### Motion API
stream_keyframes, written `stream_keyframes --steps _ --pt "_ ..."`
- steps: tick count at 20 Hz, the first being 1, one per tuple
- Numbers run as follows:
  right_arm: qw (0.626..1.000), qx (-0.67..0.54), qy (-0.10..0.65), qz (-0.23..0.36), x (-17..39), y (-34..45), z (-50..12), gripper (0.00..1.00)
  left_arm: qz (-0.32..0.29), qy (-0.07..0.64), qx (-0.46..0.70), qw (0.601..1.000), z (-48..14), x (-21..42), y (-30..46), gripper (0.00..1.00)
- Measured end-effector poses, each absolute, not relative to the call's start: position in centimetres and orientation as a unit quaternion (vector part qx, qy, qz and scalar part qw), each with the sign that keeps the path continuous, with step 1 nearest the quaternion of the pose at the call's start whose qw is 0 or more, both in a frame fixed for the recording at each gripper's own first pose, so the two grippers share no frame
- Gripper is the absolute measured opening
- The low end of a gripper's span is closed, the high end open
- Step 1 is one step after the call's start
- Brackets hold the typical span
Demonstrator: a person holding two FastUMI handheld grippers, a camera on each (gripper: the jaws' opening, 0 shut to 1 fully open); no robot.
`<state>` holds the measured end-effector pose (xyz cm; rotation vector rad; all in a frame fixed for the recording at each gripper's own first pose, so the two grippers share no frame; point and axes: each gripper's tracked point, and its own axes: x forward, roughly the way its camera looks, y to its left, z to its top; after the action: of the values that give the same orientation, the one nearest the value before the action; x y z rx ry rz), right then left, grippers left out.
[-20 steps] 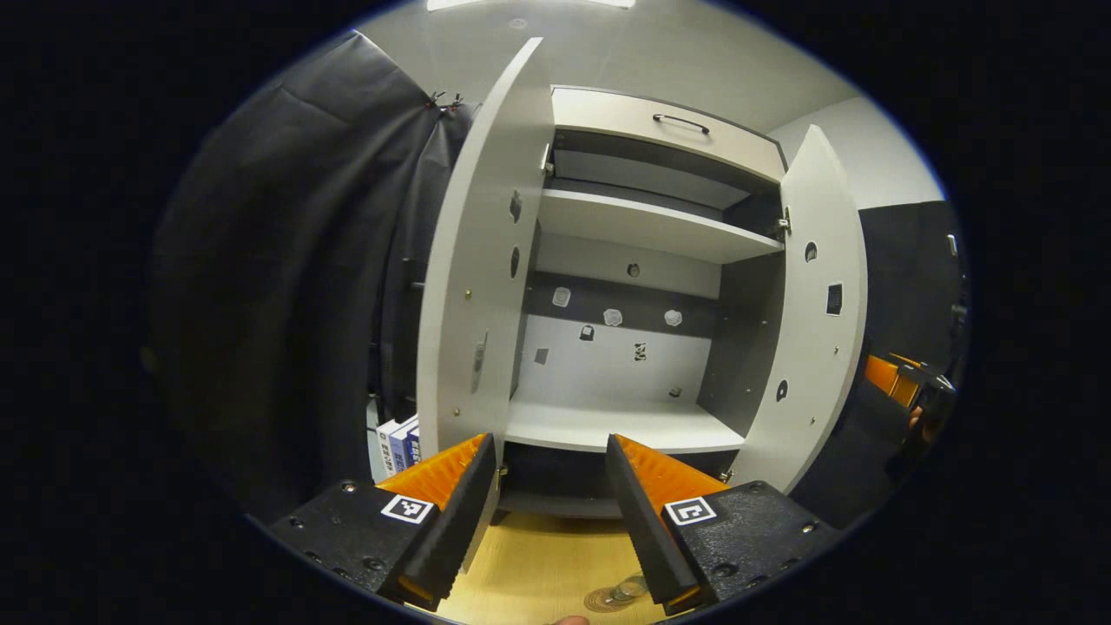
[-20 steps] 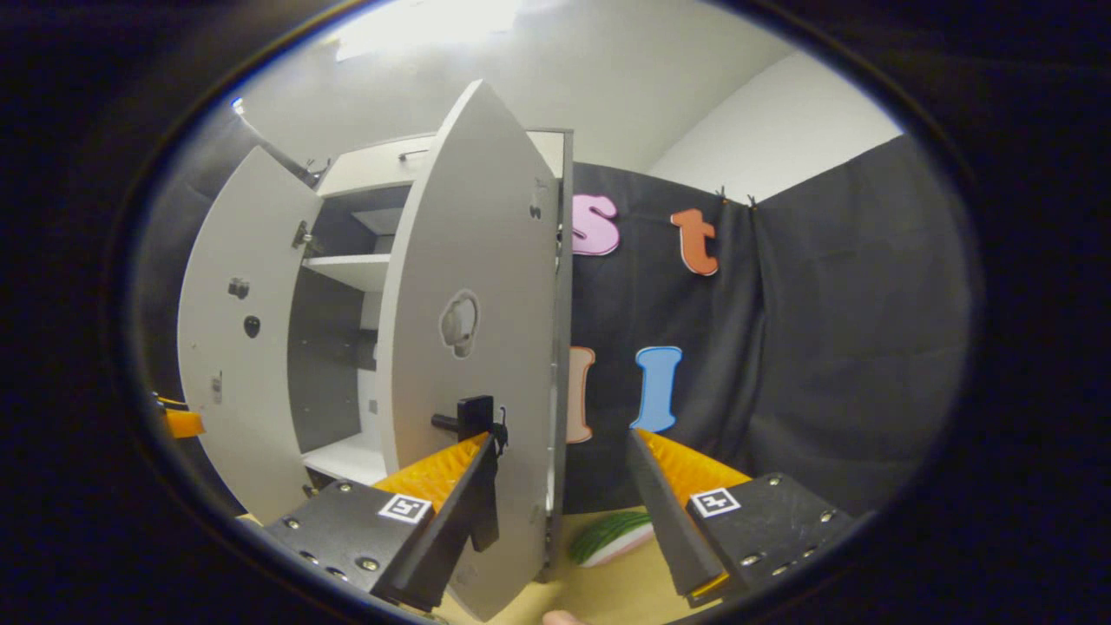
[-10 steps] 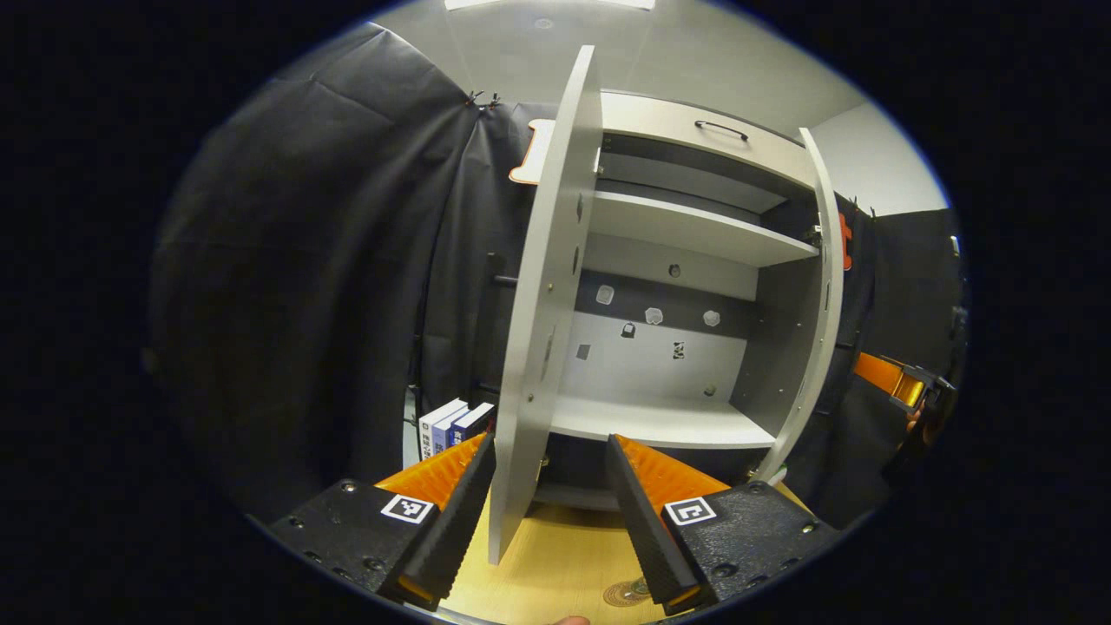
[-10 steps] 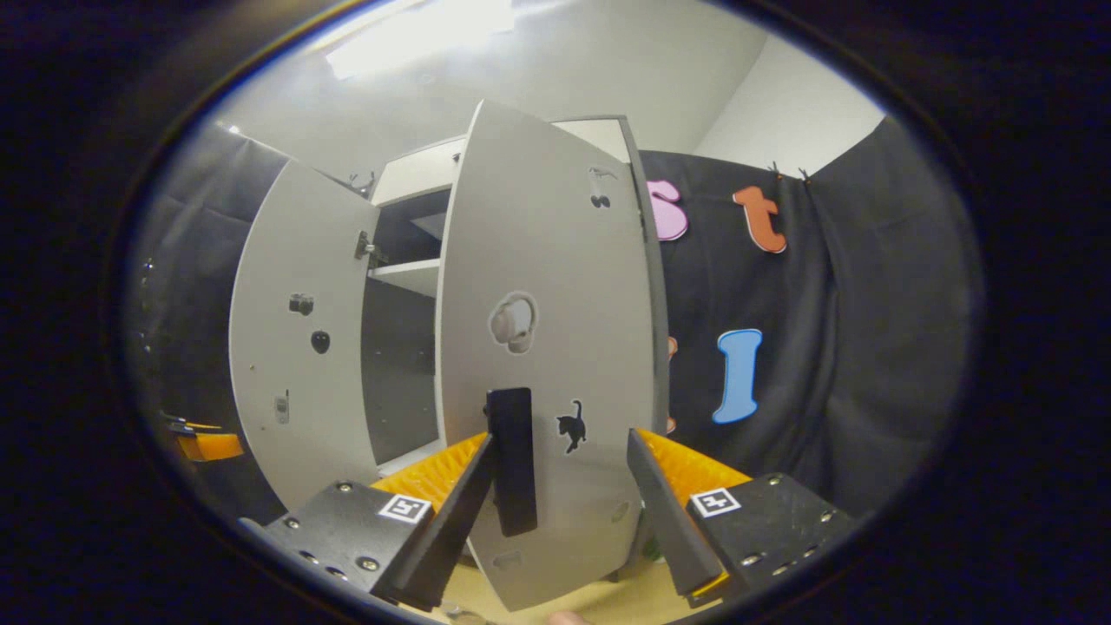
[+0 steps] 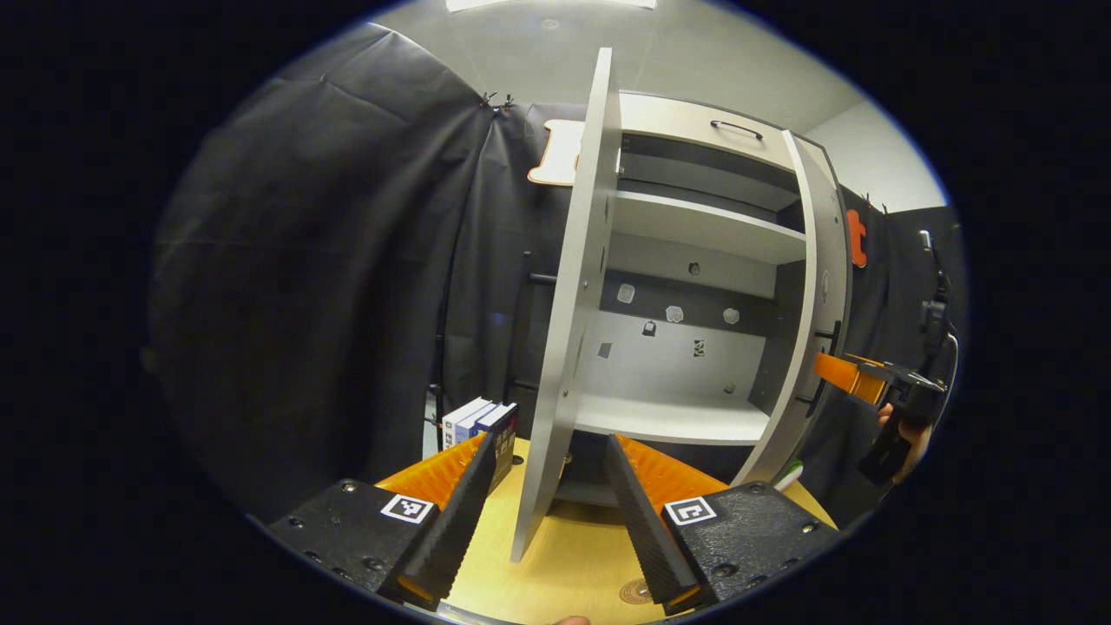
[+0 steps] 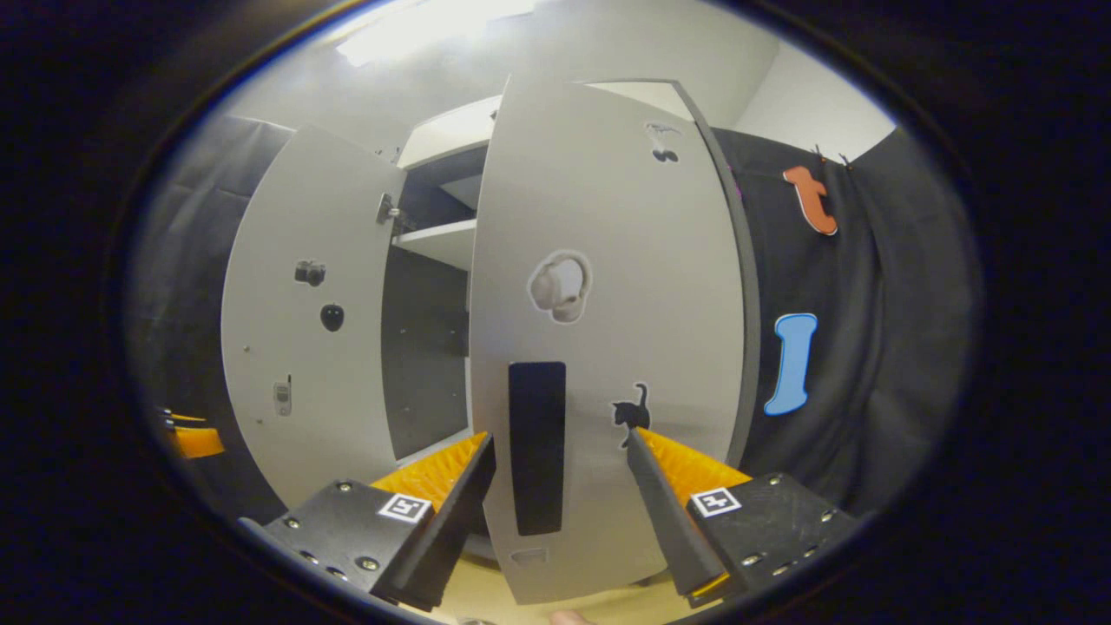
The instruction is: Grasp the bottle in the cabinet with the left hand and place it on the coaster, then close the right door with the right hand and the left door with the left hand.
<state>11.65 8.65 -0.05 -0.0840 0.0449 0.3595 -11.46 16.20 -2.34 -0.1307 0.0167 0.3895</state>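
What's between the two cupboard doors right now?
In the right gripper view, a dark gap into the cabinet with a shelf edge lies between the left door and right door; no object stands there.

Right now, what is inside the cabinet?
In the left gripper view, the cabinet holds two bare shelves, with small stickers on its back wall. No bottle stands there. The right door covers its right edge.

the pale grey cabinet (image 5: 694, 260) stands on the wooden worktop (image 5: 564, 555), its shelves bare. its left door (image 5: 568, 295) stands wide open, edge-on in the left gripper view, while the right door (image 6: 608, 304), with a black vertical handle (image 6: 536, 447), is partly swung shut. the round coaster (image 5: 636, 592) lies at the worktop's near edge.
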Motion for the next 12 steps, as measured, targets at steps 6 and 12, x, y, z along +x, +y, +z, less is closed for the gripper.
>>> stream_keyframes --steps 6,12 --pt "0.985 -0.045 0.036 0.163 13.5 9.2 -1.4 0.93 0.218 0.004 -0.065 0.974 -2.3 -11.9 17.0 0.82" --pt "0.986 -0.031 0.045 0.160 14.9 10.0 -2.1 0.93 0.233 0.000 -0.065 0.970 -2.1 -12.3 17.6 0.82"
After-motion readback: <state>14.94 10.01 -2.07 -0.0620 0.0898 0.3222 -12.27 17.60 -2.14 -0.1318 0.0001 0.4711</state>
